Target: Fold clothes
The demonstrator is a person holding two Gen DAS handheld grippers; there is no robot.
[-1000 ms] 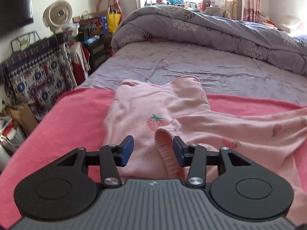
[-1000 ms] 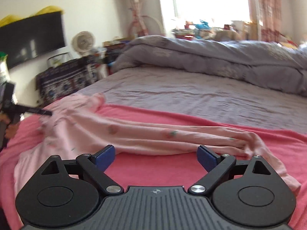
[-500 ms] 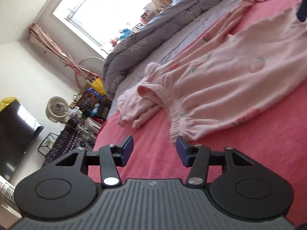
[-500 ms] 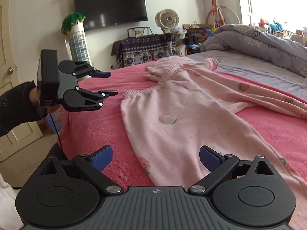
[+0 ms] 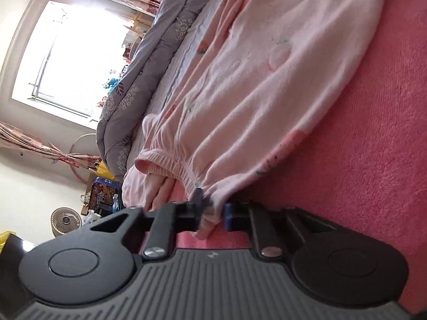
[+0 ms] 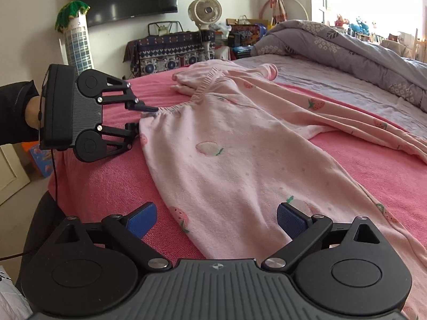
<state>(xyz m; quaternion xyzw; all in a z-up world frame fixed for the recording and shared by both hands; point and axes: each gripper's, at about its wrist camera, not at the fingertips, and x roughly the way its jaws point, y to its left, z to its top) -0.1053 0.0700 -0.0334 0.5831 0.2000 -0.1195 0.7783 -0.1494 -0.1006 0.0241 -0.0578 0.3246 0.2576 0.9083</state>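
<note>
The pink trousers point(image 6: 240, 144) lie flat on the red blanket point(image 6: 112, 181). The left gripper point(image 5: 212, 208), jaws just closing, seems to pinch the waistband point(image 5: 170, 160) corner for lifting, though blur hides contact. The right gripper point(image 6: 216, 217) hovers wide over a leg, ready.

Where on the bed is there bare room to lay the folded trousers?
Bare pink blanket between the bed's near edge and the pink strawberry trousers; bare grey sheet between trousers and rolled duvet. Crowded: waistband corner, where the left gripper pinches it.
</note>
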